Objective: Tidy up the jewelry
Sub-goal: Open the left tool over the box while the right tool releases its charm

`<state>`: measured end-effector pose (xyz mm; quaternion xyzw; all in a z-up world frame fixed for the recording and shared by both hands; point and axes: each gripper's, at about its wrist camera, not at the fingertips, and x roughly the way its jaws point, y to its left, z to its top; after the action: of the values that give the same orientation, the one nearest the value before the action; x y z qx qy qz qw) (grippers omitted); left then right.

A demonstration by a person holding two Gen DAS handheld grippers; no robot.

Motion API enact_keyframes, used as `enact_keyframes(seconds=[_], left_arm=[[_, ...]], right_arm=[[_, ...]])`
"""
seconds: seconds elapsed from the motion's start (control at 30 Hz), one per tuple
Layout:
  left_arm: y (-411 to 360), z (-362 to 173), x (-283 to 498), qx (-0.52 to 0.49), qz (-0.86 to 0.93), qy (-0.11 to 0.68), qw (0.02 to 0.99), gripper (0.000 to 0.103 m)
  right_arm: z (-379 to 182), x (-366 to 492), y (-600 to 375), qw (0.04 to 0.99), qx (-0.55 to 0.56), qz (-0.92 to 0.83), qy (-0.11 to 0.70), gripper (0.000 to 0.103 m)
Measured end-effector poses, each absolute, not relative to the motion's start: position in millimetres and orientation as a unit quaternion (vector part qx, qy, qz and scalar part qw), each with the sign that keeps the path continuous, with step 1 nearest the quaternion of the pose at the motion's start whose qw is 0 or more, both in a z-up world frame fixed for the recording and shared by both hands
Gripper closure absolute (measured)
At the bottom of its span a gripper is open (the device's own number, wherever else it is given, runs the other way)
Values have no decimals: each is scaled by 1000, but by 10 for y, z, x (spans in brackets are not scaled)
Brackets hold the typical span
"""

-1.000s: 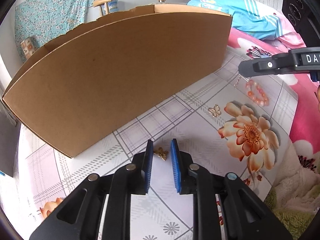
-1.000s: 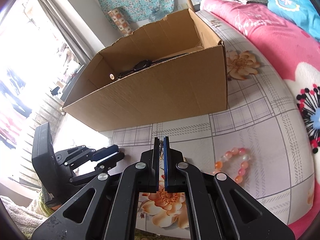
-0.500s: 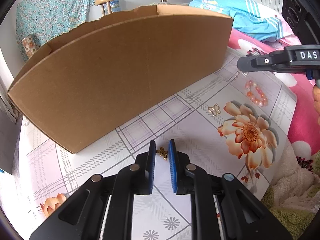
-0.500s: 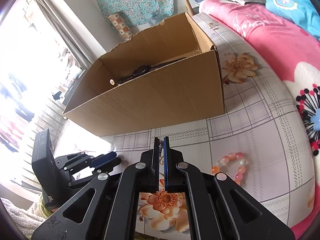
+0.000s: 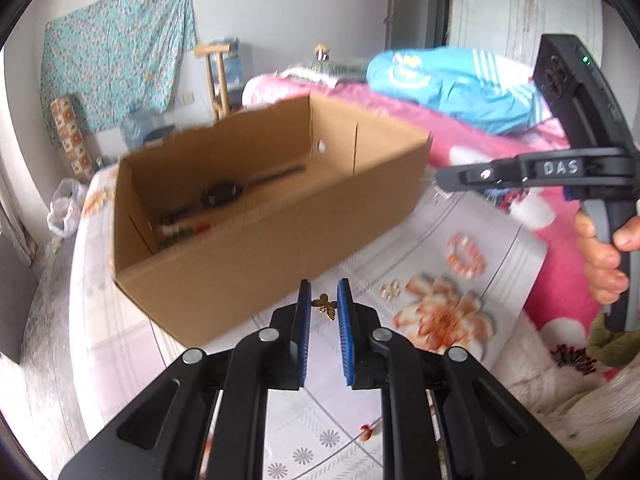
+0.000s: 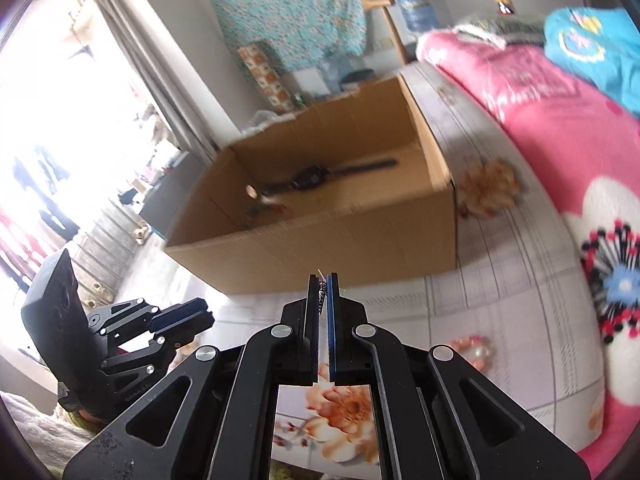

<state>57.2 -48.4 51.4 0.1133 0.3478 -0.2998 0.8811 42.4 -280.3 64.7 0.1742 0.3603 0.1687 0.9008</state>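
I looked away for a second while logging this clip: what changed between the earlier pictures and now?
Both tools rose, so the cardboard box interior now shows. The left tool closed on the gold butterfly charm and lifted it off the table. The right tool stays shut on a thin chain. The bead bracelet, second butterfly charm and box stayed put.

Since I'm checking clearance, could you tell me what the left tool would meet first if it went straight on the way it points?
Probably the near wall of the box: the left tool, holding a gold charm, points at that wall below its rim. Blur and the fisheye leave the depth unsure.
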Motion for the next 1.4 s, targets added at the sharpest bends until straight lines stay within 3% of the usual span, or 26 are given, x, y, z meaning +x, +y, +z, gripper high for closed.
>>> enact_keyframes(seconds=[0.23, 0.47, 0.9, 1.17, 1.2, 1.3, 1.4], left_arm=[[-446, 982, 700, 106, -318, 303, 892, 90], [-524, 1094, 1067, 109, -316, 309, 891, 90], [-711, 550, 2090, 64, -302, 463, 831, 90], [-802, 310, 2279, 57, -290, 510, 808, 90], [-808, 296, 2291, 56, -288, 513, 807, 90], [-826, 274, 2325, 55, -287, 518, 804, 90], [-822, 256, 2335, 54, -284, 522, 803, 85]], right_arm=[[1063, 556, -2802, 916, 149, 200, 315, 101], [1227, 919, -2891, 914, 137, 215, 314, 101], [731, 1821, -2890, 861, 128, 220, 440, 101], [626, 1948, -2822, 861, 80, 201, 460, 101], [639, 1945, -2811, 865, 70, 194, 457, 98], [675, 1929, -2804, 874, 56, 182, 447, 77], [700, 1920, -2843, 878, 58, 179, 440, 74]])
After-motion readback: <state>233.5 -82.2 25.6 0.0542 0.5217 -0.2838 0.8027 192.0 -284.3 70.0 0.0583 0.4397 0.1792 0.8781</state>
